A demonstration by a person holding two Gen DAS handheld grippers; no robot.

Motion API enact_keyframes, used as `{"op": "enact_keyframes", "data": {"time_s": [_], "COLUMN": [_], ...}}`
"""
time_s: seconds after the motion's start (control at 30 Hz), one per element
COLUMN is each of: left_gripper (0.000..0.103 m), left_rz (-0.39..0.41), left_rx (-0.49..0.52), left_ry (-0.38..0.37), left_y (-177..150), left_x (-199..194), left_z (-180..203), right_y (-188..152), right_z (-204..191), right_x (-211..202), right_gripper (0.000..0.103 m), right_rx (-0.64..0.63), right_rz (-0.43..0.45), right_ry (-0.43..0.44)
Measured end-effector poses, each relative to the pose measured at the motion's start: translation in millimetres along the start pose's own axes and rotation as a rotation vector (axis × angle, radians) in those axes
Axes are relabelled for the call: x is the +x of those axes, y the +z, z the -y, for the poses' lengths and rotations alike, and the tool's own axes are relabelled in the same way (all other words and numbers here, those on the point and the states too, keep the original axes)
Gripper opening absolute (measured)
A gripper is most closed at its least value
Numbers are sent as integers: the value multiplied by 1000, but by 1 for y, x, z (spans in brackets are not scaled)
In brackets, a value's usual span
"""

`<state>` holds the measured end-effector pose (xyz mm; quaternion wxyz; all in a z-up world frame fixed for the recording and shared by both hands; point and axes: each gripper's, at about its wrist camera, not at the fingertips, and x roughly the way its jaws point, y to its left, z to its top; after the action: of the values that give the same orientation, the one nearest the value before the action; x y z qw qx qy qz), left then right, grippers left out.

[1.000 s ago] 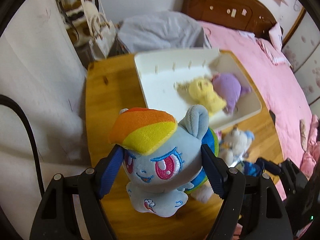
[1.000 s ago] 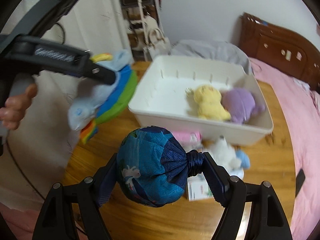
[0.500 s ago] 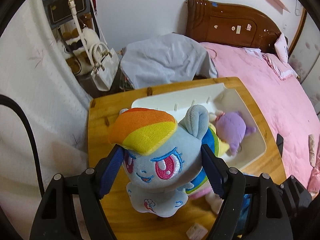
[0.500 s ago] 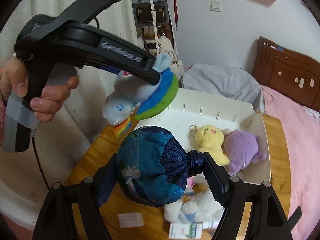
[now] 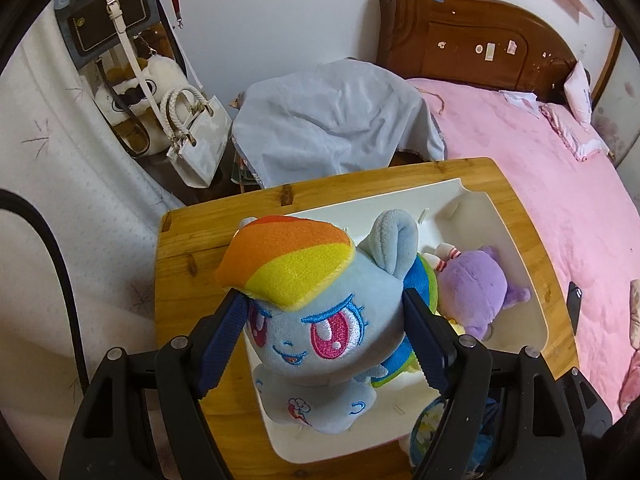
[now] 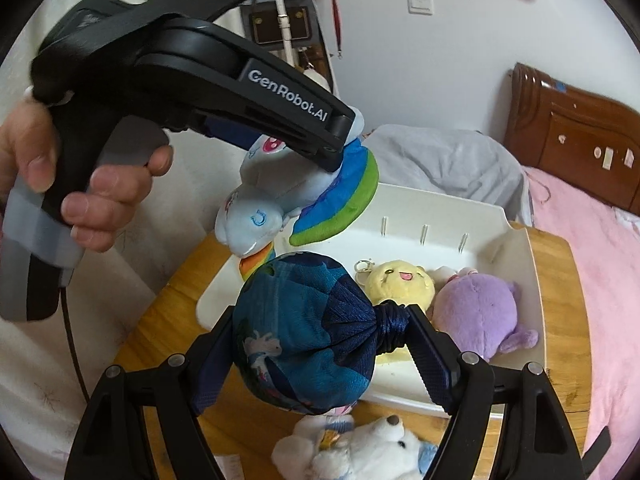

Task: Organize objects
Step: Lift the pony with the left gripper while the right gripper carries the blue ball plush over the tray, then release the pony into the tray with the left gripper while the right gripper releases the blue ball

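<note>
My left gripper is shut on a blue pony plush with a rainbow mane, held in the air above the white bin; it also shows in the right wrist view. My right gripper is shut on a dark blue fabric ball, held above the bin's near wall. A yellow plush and a purple plush lie inside the bin.
The bin sits on a wooden table. A white bear plush and a small box lie on the table before the bin. A pink bed, a grey-covered chair and hanging bags surround the table.
Both grippers rose and moved forward over the bin with their loads. The pony plush now hangs above the bin's left part; the ball has come nearer the bin.
</note>
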<state>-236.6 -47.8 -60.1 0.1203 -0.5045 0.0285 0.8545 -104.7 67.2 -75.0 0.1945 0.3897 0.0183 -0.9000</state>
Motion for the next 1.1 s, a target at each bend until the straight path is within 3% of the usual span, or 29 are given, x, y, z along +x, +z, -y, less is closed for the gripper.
{"op": "enact_keyframes", "data": {"time_s": [0.17, 0.57, 1.1], "left_gripper": [81, 81, 81], "left_rz": [-15, 48, 135], "left_rx": [-7, 8, 18], "left_ry": [-3, 59, 112], "left_y": [5, 10, -22], "left_x": [5, -11, -67], "left_z": [5, 7, -17], "right_y": [0, 4, 0], "right_z": [9, 16, 5], "right_x": [15, 16, -23], "right_gripper": [81, 83, 83], "right_rx": [20, 45, 94], "right_rz": [-27, -9, 29], "right_ry": [-10, -1, -60]}}
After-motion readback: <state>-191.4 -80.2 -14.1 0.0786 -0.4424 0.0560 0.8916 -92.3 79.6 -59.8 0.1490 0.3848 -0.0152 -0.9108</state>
